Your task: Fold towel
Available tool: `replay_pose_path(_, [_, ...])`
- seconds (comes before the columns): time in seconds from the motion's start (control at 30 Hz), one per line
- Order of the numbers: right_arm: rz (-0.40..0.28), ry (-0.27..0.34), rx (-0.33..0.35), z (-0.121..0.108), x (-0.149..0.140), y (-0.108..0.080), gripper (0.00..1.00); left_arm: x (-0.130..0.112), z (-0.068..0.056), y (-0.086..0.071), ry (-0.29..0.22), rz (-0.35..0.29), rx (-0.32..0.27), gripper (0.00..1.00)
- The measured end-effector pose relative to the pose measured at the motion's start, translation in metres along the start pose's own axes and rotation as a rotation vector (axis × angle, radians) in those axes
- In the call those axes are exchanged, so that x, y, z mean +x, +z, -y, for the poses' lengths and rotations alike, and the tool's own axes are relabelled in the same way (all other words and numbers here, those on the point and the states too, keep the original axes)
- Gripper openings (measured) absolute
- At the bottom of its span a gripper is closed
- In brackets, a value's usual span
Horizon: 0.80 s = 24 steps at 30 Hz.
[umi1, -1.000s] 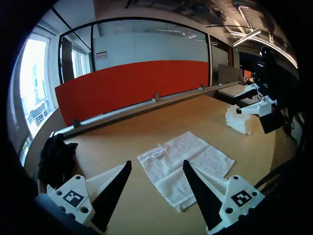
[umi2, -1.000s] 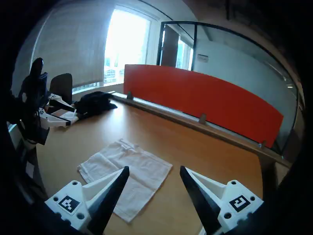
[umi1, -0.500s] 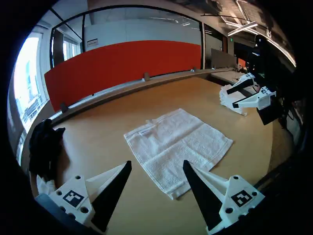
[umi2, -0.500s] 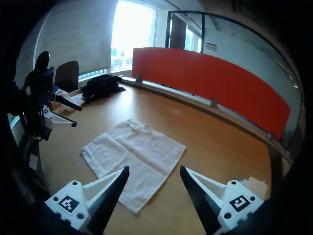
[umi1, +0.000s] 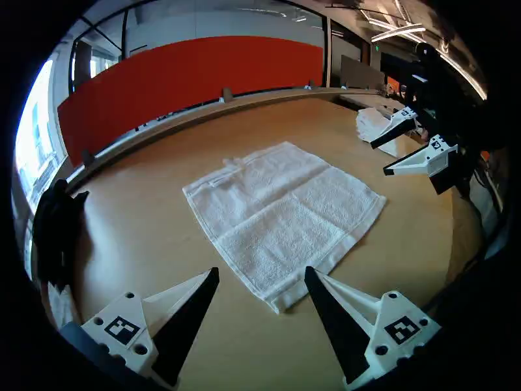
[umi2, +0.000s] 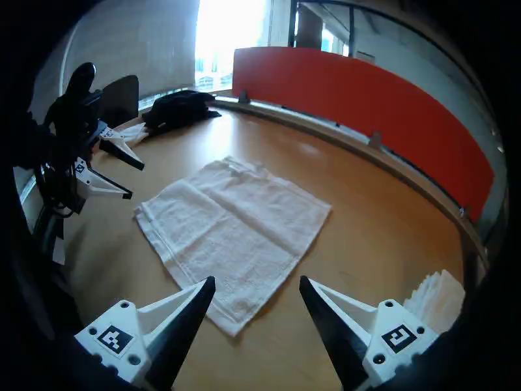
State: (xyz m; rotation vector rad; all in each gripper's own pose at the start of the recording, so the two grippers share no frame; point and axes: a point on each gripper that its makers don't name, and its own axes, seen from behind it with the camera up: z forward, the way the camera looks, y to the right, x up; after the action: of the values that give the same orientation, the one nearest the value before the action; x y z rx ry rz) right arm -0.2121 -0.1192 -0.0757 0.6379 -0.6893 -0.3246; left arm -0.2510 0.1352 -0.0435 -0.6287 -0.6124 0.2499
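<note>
A white towel [umi1: 283, 208] lies spread flat on the wooden table [umi1: 150, 215]; the right gripper view has the same towel [umi2: 231, 225] in its middle. My left gripper [umi1: 260, 283] hovers open just short of the towel's near corner, nothing between its fingers. My right gripper [umi2: 256, 290] is open too, above the towel's near edge on the opposite side. Each camera catches the other gripper farther off: the right gripper [umi1: 407, 146] at the towel's right, the left gripper [umi2: 117, 166] at its left.
A stack of folded white towels [umi1: 376, 124] sits at the table's far right, and the stack of towels [umi2: 437, 300] is close to my right gripper. A black garment [umi2: 179, 107] lies near the window. An orange divider [umi1: 189, 72] runs along the table's back edge.
Both grippers have come closer and tilted down over the towel, which now looks larger and nearer in both views. Both stay open; the towel has not moved.
</note>
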Motion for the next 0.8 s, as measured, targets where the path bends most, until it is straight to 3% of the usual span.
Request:
replay_pose_path(0.37, [0.084, -0.012, 0.041, 0.009, -0.040, 0.015, 1.00, -0.035, -0.008, 0.024, 0.020, 0.093, -0.030, 0.97])
replay_pose_path(0.8, [0.146, -0.030, 0.074, 0.012, -0.065, 0.022, 1.00, -0.051, -0.016, 0.035, 0.037, 0.136, -0.056, 0.97])
